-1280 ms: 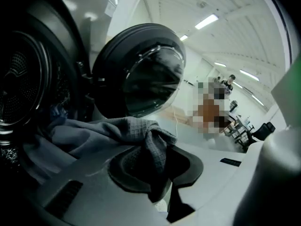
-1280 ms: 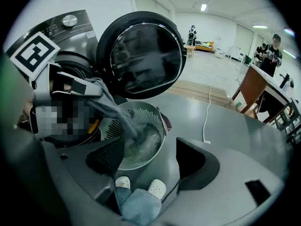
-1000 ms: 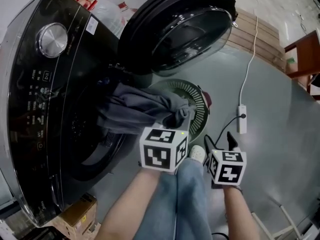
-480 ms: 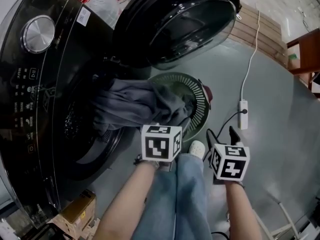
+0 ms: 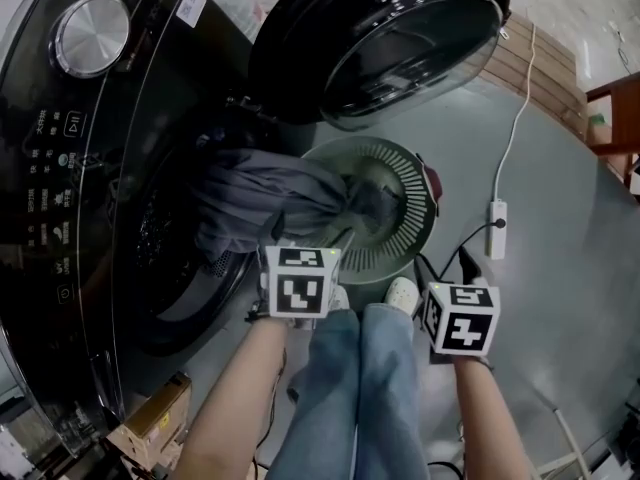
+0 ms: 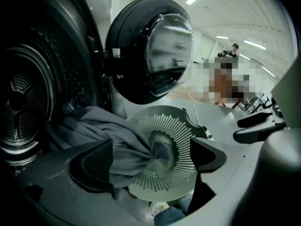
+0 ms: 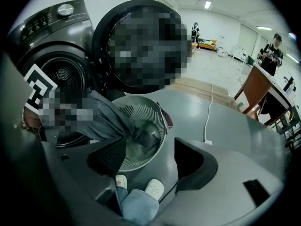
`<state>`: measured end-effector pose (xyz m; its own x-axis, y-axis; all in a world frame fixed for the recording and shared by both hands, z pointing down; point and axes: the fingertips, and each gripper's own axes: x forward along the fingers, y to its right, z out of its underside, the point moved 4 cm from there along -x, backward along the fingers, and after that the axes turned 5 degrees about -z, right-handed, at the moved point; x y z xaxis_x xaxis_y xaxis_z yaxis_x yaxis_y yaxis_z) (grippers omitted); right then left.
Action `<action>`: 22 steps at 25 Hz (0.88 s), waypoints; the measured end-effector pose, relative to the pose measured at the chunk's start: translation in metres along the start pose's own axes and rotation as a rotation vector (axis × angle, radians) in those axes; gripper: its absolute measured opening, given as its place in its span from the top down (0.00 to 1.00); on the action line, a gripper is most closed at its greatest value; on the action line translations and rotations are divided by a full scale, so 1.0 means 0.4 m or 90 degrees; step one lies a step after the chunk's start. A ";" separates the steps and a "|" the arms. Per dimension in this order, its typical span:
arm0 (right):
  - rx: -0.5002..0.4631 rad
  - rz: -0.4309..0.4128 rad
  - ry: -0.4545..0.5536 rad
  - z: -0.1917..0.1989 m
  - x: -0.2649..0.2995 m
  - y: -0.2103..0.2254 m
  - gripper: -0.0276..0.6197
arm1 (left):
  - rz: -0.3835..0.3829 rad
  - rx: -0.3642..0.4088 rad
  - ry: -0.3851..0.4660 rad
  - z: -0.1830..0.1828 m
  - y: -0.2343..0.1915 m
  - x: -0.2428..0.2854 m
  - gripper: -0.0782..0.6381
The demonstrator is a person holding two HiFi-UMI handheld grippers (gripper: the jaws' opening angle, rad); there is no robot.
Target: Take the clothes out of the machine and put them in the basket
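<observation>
Both hand-held grippers released, R [image 7: 150,157] empty, L [image 6: 150,154] just opened clear of grey cloth [image 5: 270,203] in slotted basket [image 5: 405,193].

Only a play-pause symbol [image 5: 73,123] readable on washing machine control panel [image 5: 45,183], up left of left gripper [image 6: 150,155]; remaining print and sticker [image 5: 190,6] illegible.
</observation>
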<state>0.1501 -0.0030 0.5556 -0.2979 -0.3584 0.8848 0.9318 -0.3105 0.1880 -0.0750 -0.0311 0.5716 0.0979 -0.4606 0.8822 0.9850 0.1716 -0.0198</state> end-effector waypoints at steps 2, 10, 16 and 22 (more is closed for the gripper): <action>-0.011 -0.004 -0.004 -0.006 0.009 -0.017 0.46 | -0.031 -0.005 0.000 0.013 -0.056 -0.003 0.20; -0.039 -0.026 -0.015 -0.023 0.048 -0.105 0.47 | -0.165 -0.061 -0.008 0.055 -0.299 -0.036 0.19; -0.051 -0.047 -0.020 -0.036 0.075 -0.176 0.48 | -0.255 -0.051 -0.028 0.086 -0.420 -0.048 0.19; -0.072 -0.059 -0.023 -0.035 0.111 -0.196 0.48 | -0.296 -0.011 -0.034 0.088 -0.504 0.014 0.18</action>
<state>0.0611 -0.0069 0.5740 -0.3716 -0.2921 0.8813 0.8709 -0.4386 0.2219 -0.2778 -0.0377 0.5969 -0.3611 -0.4401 0.8221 0.9251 -0.0576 0.3754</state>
